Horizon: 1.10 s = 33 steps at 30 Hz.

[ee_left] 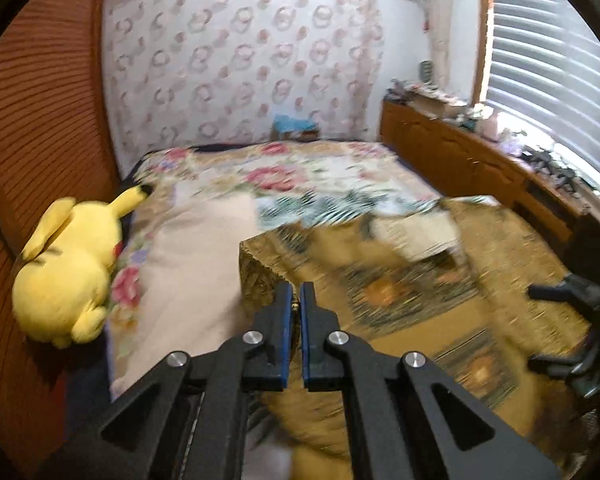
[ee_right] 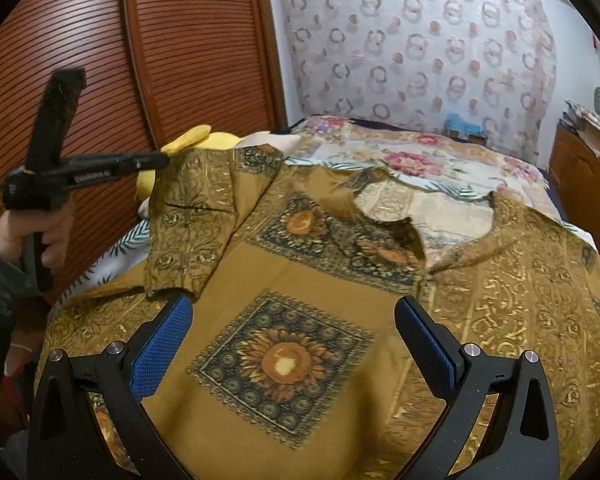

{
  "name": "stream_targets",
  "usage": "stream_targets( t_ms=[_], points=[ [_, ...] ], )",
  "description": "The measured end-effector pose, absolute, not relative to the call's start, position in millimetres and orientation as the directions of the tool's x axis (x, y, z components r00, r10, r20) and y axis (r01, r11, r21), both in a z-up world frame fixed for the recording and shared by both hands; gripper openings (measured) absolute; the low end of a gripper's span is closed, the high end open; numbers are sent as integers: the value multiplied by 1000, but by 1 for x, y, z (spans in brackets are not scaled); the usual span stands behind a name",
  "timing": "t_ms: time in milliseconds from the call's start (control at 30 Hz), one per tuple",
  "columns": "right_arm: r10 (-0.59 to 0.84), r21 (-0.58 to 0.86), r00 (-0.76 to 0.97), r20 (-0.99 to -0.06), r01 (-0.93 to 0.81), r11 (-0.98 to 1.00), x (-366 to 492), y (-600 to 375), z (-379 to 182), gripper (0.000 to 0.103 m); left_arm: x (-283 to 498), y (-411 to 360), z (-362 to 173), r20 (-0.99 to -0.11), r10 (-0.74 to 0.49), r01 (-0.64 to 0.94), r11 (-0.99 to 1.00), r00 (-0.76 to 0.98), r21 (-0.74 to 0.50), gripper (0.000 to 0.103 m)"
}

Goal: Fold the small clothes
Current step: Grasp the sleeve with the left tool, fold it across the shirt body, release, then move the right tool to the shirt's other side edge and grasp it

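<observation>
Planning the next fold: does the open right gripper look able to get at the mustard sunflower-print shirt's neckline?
Probably yes: the right gripper hangs open above the shirt, and nothing lies between it and the neckline.

- The left wrist view looks forward and down along its own tool (ee_left: 296,300), close over the bed (ee_left: 204,240), facing the patterned wall (ee_left: 240,60) at 12 o'clock; a window (ee_left: 548,80) at 2 o'clock
- The right wrist view sits low over the shirt (ee_right: 300,264), tilted down, facing the same wall (ee_right: 420,52); wooden doors (ee_right: 100,60) at 10 o'clock
- Both share the bed, wall, shirt (ee_left: 420,280) and yellow plush (ee_left: 68,264)
</observation>
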State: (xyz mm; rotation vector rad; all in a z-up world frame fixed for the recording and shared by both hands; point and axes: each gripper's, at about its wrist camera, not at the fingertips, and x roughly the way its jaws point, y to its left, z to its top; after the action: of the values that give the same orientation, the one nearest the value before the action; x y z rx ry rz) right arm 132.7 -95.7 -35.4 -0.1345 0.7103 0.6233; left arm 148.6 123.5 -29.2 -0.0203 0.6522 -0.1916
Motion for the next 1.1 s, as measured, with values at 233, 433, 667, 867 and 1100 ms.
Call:
stream_targets(
  t_ms=[233,433,667,867,1100],
  points=[
    [473,105,615,-631,-536,838,136,-123,-29,103,181,58,-3,-611,-272,298,953,743,-61,0],
    [454,113,628,-632,-504,856,137,-143,-31,103,189,27,1,-624,-319,351,933,714,-76,1],
    [439,121,638,-633,-479,869,138,-157,-31,103,187,23,0,-631,-308,355,933,712,-55,20],
    [435,126,642,-631,-468,875,138,-162,-31,103,179,40,-12,-648,-283,331,942,707,-50,33],
    [418,129,646,-638,-446,886,140,-174,-33,103,166,58,-58,-706,-265,303,950,657,-74,45]
  ],
)
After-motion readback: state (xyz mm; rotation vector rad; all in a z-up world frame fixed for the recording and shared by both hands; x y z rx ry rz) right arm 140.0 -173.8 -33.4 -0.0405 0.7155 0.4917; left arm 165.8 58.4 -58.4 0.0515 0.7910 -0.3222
